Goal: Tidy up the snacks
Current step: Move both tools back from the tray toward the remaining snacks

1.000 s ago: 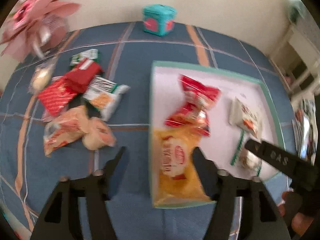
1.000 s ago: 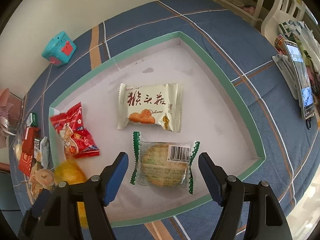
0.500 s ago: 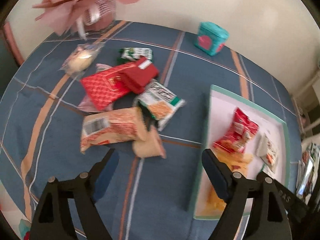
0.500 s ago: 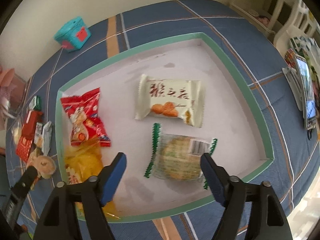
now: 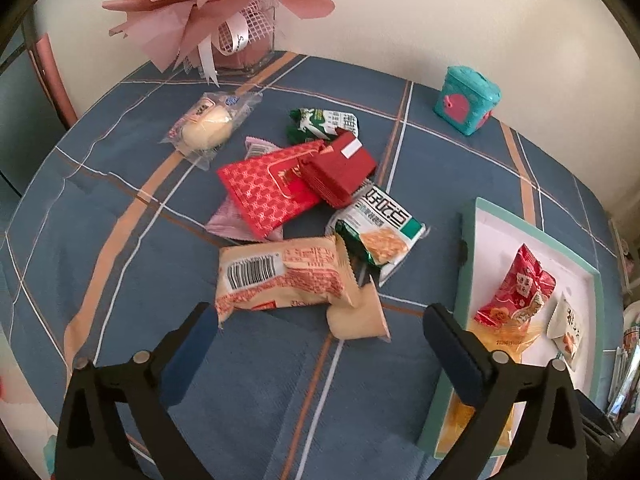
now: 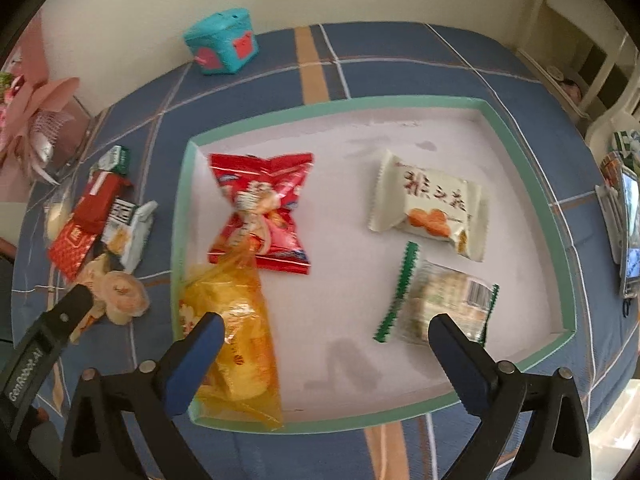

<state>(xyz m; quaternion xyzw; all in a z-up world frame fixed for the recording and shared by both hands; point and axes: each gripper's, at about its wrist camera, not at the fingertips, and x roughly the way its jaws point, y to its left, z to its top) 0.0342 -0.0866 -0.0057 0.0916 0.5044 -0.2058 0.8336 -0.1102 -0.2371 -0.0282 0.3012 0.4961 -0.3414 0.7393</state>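
Observation:
My left gripper [image 5: 316, 322] hovers over a pile of loose snacks on the blue cloth, its jaws opening wide with nothing between them. A beige packet with a barcode [image 5: 280, 276] lies just beyond its fingertips, next to a red packet [image 5: 268, 188], a dark red box [image 5: 340, 168] and a green-and-white packet [image 5: 380, 232]. My right gripper [image 6: 322, 330] hangs over the green-rimmed white tray [image 6: 532, 200], jaws also opening and empty. In the tray lie a yellow packet [image 6: 236, 344], a red packet [image 6: 260, 208], a white packet [image 6: 432, 204] and a clear green-edged biscuit packet [image 6: 440, 300].
A teal box with pink hearts [image 5: 466, 100] stands at the back near the wall. A pink bouquet [image 5: 212, 8] sits at the back left. A clear-wrapped bun [image 5: 208, 128] and a green sweet packet [image 5: 320, 122] lie apart from the pile. A phone [image 6: 630, 232] lies right of the tray.
The left gripper swung left from the yellow packet in the tray to the loose pile and opened wider. The right gripper shifted left off the biscuit packet and opened wider too.

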